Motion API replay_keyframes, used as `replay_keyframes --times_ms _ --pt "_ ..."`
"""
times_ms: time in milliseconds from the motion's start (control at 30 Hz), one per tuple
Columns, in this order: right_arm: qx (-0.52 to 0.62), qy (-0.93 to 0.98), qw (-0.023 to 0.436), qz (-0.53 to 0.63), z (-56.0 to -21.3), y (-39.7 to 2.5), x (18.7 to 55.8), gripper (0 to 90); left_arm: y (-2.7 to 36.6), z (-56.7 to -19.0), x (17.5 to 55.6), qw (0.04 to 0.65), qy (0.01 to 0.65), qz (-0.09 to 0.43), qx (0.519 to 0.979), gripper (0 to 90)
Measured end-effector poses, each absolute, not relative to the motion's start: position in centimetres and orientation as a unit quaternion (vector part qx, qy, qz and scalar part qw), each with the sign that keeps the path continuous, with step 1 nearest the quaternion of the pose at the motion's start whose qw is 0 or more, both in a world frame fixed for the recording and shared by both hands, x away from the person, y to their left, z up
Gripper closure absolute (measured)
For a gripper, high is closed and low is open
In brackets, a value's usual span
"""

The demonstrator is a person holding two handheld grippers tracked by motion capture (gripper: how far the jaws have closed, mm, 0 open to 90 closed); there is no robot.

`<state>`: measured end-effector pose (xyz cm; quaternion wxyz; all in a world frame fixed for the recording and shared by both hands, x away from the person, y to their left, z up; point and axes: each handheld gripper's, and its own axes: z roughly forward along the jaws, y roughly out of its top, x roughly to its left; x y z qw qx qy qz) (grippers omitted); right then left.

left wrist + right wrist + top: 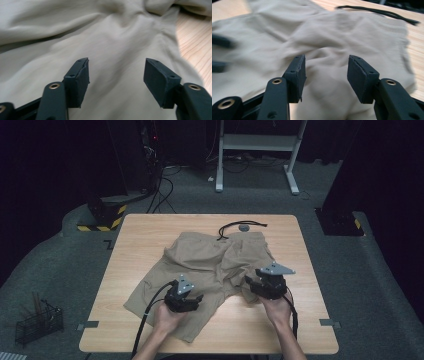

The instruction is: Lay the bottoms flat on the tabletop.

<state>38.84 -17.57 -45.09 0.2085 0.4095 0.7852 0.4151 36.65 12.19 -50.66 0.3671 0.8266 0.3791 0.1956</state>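
high view: left claw [192,296] and right claw [252,284] both spread apart over rumpled tan shorts [210,257] on table [140,235].

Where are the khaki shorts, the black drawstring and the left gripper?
khaki shorts [210,255]: high view, middle of the fabric.
black drawstring [252,223]: high view, cord beyond the waistband.
left gripper [116,72]: left gripper view, gap between open jaws.

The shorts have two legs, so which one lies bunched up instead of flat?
The leg of the shorts under the right gripper is crumpled and folded short. The other, under the left gripper, spreads flatter and longer toward the table's near edge.
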Motion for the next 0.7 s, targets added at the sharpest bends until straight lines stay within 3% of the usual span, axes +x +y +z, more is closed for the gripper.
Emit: replay_keyframes --times_ms 200,333,400,567,600,633,700 --pt "0.411 0.807 0.209 0.369 -47.6 -17.0 37.2 52.1 7.9 -51.0 37.0 0.375 0.354 0.167 0.84 29.6" --pt "0.415 0.818 0.197 0.345 -49.3 -17.0 38.5 79.8 5.6 -51.6 37.0 0.357 0.336 0.169 0.855 30.8" --pt "0.406 0.822 0.197 0.347 -49.4 -16.9 38.8 87.5 5.2 -51.8 37.4 0.352 0.338 0.173 0.856 37.8" --pt "0.395 0.818 0.203 0.365 -48.2 -17.1 39.0 88.8 4.9 -51.5 38.2 0.339 0.335 0.175 0.862 81.3" --pt "0.394 0.817 0.207 0.367 -47.8 -17.2 39.0 88.8 4.9 -51.4 38.3 0.332 0.331 0.18 0.864 81.3" --pt "0.394 0.811 0.217 0.375 -47.0 -17.4 39.2 88.8 5.2 -51.2 38.2 0.334 0.328 0.181 0.865 87.9" --pt "0.395 0.807 0.223 0.379 -46.7 -17.6 39.3 88.7 5.6 -50.9 38.1 0.343 0.328 0.183 0.861 88.7"
